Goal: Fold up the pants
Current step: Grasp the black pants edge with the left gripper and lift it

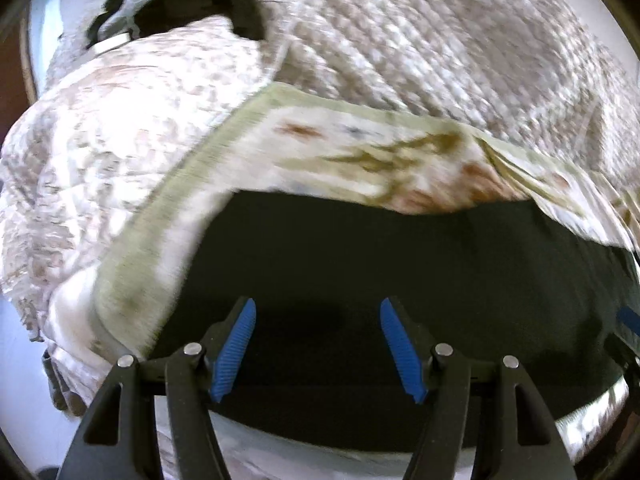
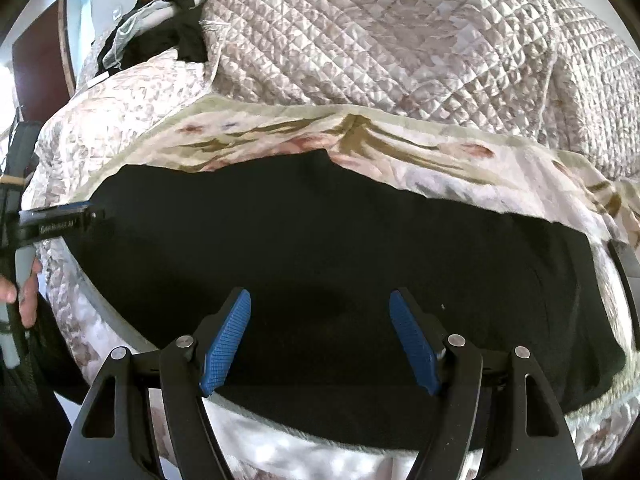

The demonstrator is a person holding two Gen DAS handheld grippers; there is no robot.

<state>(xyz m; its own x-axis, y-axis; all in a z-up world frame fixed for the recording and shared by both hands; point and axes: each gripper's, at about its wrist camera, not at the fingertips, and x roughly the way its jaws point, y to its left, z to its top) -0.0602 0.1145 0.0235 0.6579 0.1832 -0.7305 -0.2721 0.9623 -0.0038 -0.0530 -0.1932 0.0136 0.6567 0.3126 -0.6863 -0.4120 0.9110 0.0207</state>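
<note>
While the black pants (image 2: 320, 264) are spread flat on the floral sheet (image 2: 400, 160), just below the quilted blanket (image 2: 400, 40), the right gripper (image 2: 320, 340) is held over them with jaws spread and nothing pinched; the left gripper (image 1: 316, 348) is likewise spread, empty, above the pants' near edge.
</note>
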